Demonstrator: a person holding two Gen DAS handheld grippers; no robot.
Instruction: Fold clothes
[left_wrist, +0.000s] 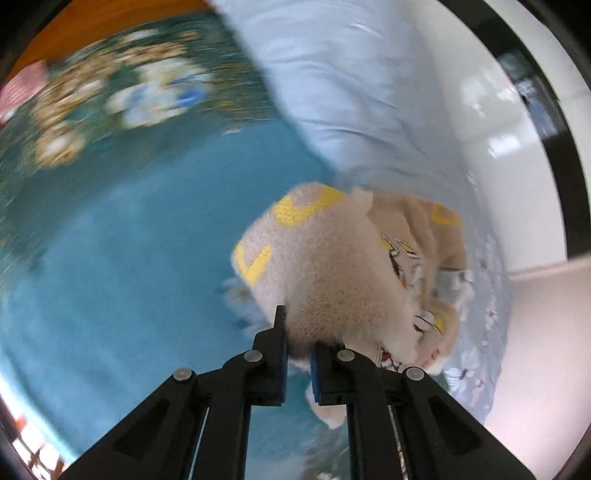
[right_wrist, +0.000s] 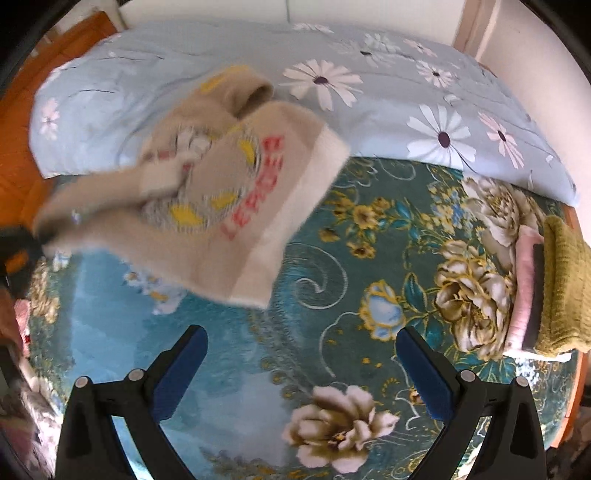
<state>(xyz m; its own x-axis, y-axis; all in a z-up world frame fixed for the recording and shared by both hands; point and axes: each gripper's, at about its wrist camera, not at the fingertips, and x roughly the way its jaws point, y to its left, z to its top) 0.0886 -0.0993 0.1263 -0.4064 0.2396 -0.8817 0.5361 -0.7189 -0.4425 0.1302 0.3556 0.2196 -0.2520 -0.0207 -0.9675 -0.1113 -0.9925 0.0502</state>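
Left tool (left_wrist: 298, 345) clamping sweater (left_wrist: 332, 266) (beige)

We see a beige fuzzy sweater (right_wrist: 236, 192) with yellow marks, red lettering, a grey and yellow picture on its front, and a paler cream band along its hem. In the left wrist view the same sweater (left_wrist: 332, 258) shows yellow letter shapes on beige pile. The bedspread (right_wrist: 369, 258) is teal, patterned with cream, gold and blue flowers and pale scrollwork. The quilt (right_wrist: 388, 110) is light blue with white and pink daisies that have dark centres. A folded stack (right_wrist: 554, 288) has an olive-yellow knit, a dark layer and a pink one. Both tongs, left (left_wrist: 297, 339) and right (right_wrist: 301, 373), are black with blue pads.
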